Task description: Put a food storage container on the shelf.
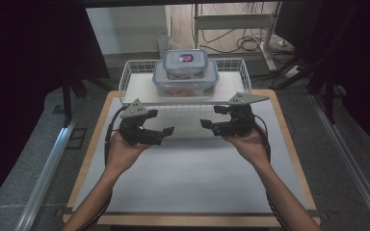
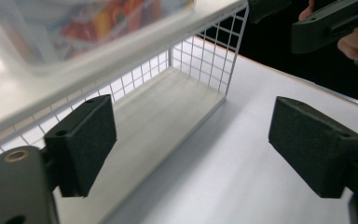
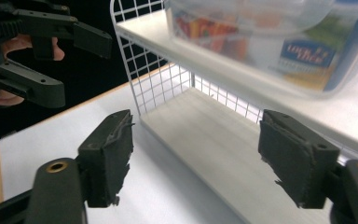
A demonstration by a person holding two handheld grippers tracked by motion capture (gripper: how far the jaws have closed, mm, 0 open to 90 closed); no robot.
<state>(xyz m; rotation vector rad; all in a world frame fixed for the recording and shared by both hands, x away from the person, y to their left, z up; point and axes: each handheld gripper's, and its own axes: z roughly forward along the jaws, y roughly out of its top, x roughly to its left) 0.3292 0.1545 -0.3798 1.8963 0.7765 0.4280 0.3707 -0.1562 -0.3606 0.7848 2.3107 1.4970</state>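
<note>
Step in hand: both grippers are hovering empty over the white table top (image 1: 183,168), in front of the white wire shelf rack (image 1: 134,72); by my judgement the person is standing between two actions, with the boxes already resting on the rack.
Left gripper (image 1: 166,131): its two black jaws are standing wide apart and nothing is lying between them; in the left gripper view the pads (image 2: 86,140) are framing the lower shelf.
Right gripper (image 1: 206,124): it is also standing open and is holding nothing; its foam pads (image 3: 112,149) are looking worn at the edges.
Place of the boxes: the large clear plastic food box with blue clips (image 1: 186,83) is sitting on the upper white board of the rack, and the small clear plastic box with a blue lid (image 1: 185,62) is sitting stacked on top of it, touching.
Next move: probably it is calling for bringing both grippers forward and up to the two short sides of a box, keeping the jaws open until the pads are beside the walls.
Count: two grippers, two boxes, one rack with two levels, one table.
</note>
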